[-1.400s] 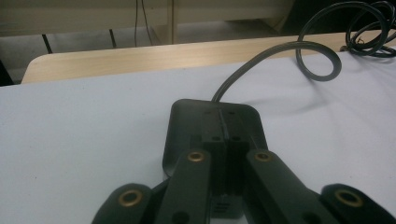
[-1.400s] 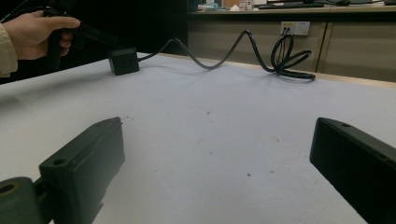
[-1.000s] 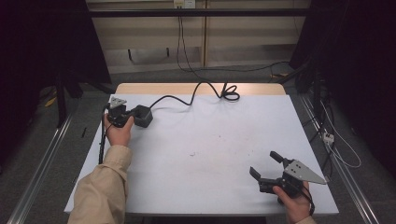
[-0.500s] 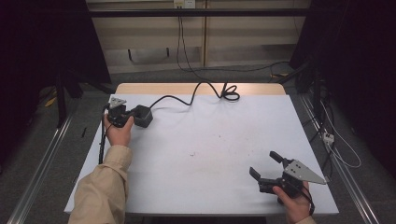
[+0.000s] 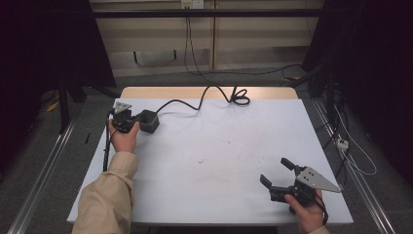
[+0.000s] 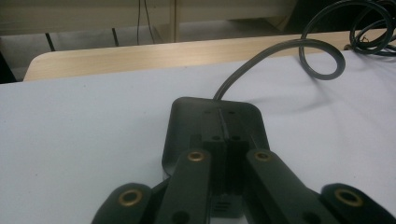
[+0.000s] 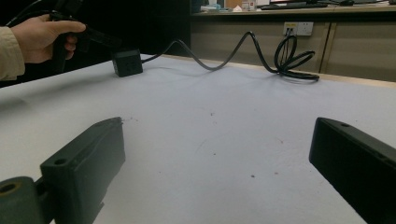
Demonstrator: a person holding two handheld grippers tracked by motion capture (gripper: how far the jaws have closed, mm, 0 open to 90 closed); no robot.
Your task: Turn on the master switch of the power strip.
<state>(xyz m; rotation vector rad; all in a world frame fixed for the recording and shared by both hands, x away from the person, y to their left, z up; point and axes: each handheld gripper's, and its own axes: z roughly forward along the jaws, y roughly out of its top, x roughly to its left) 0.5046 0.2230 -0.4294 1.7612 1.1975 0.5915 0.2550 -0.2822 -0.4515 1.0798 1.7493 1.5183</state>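
High view: a white table [image 5: 214, 161] with a bare wooden strip along its far edge. The left gripper [image 5: 127, 122], held in the left hand [image 5: 124, 139], sits at the far left of the table, its tip against a black box [image 5: 148, 121]. A black cable [image 5: 204, 97] leaves the box, runs across the far part of the table and ends in a coil [image 5: 238, 97] near the wooden strip. The right gripper [image 5: 280, 178], held in the right hand [image 5: 307, 212], lies near the front right corner, well apart from the box, and carries a grey plate [image 5: 316, 179] on top.

Left gripper view: the two jaws of the left gripper [image 6: 227, 161] stand closed together, pad against pad, with nothing between them; their tips lie on or just over the near top edge of the box [image 6: 215, 121], and whether they touch it cannot be told. The cable [image 6: 280, 53] rises from the far side of the box and loops to the right.

Right gripper view: the jaws of the right gripper [image 7: 217, 154] stand wide apart over bare table [image 7: 210, 126], holding nothing. Far off at upper left are the box [image 7: 127, 62], the left hand [image 7: 39, 37] and the cable [image 7: 219, 56], with its coil [image 7: 292, 58] near the far edge.
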